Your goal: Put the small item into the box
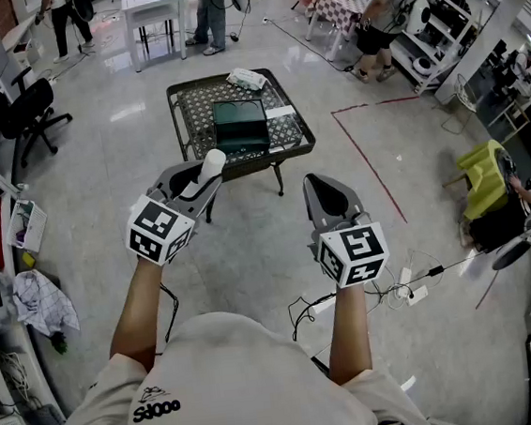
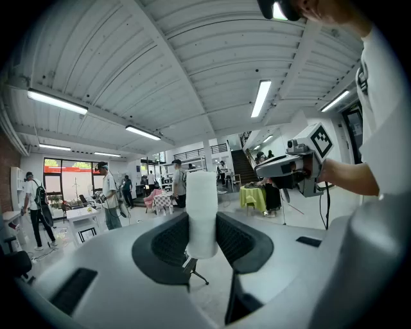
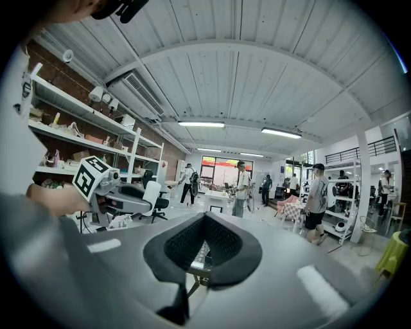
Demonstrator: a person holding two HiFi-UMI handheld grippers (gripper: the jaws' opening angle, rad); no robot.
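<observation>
The left gripper grips the small white cylinder, its fingers pressing on either side. The cylinder stands upright, its long axis crossing the fingers and its top rising above them. The right gripper is empty, with its fingers drawn together.

The box lies ahead of the left fingers and a little to their right, well apart from them, on the mesh tabletop. It looks open-topped, though it is too small to be sure. The left hand carries the load, so I judge the reach to be its job. Bare floor lies between, then the tabletop's near edge has to be crossed. A white bundle lies beyond the box.
</observation>
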